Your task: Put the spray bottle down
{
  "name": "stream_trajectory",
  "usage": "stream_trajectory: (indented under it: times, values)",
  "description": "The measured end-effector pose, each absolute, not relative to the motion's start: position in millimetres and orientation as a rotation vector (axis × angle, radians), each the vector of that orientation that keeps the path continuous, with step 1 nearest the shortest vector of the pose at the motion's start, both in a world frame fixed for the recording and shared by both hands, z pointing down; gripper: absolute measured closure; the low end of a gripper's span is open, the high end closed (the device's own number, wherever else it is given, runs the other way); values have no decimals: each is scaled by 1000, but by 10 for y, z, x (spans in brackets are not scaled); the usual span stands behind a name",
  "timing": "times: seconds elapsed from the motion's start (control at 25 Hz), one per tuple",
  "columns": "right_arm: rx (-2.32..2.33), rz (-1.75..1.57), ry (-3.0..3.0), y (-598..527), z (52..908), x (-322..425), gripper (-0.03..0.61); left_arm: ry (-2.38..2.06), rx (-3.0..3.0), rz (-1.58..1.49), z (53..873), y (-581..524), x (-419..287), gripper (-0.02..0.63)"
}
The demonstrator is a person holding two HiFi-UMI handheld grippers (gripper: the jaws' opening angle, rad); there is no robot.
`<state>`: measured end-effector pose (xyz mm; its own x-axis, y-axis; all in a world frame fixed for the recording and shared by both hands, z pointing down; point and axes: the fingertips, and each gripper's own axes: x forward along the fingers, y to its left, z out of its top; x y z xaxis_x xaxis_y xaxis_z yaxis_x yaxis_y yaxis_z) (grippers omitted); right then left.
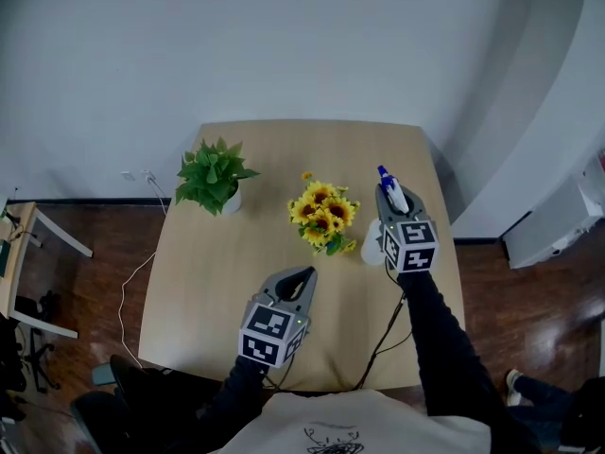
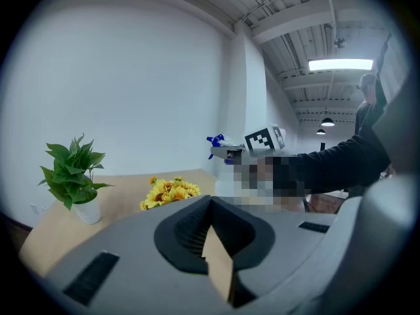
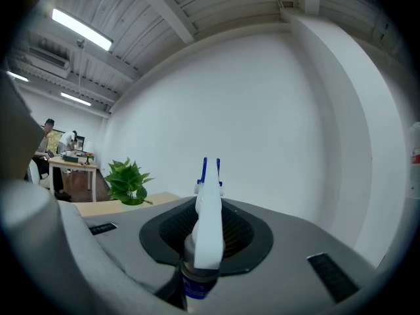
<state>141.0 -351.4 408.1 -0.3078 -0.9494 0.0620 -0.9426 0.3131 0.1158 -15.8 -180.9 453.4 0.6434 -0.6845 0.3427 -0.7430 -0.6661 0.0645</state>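
My right gripper (image 1: 389, 197) is shut on the spray bottle (image 1: 391, 191), a white bottle with a blue nozzle, gripped at its neck. It hangs over the right side of the wooden table (image 1: 217, 282), its white body (image 1: 372, 246) below the jaws, just right of the sunflowers (image 1: 324, 218). In the right gripper view the spray bottle (image 3: 207, 222) stands upright between the jaws, nozzle pointing away. My left gripper (image 1: 301, 274) is shut and empty over the table's near part. From the left gripper (image 2: 211, 202), the spray bottle's (image 2: 218, 140) nozzle shows to the right of the sunflowers (image 2: 169, 192).
A green potted plant (image 1: 213, 173) stands at the table's far left. A black cable (image 1: 386, 334) runs over the near edge. Beside the table are a small desk (image 1: 28, 253) on the left and a white cabinet (image 1: 558, 220) on the right. A wall lies behind.
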Motion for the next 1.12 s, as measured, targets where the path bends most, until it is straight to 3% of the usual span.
stream_trajectory:
  times: [1.12]
  values:
    - [1828, -122, -2427, -4082, 4352, 1370, 522, -1171, 2615, 456, 4734, -2061, -231, 597]
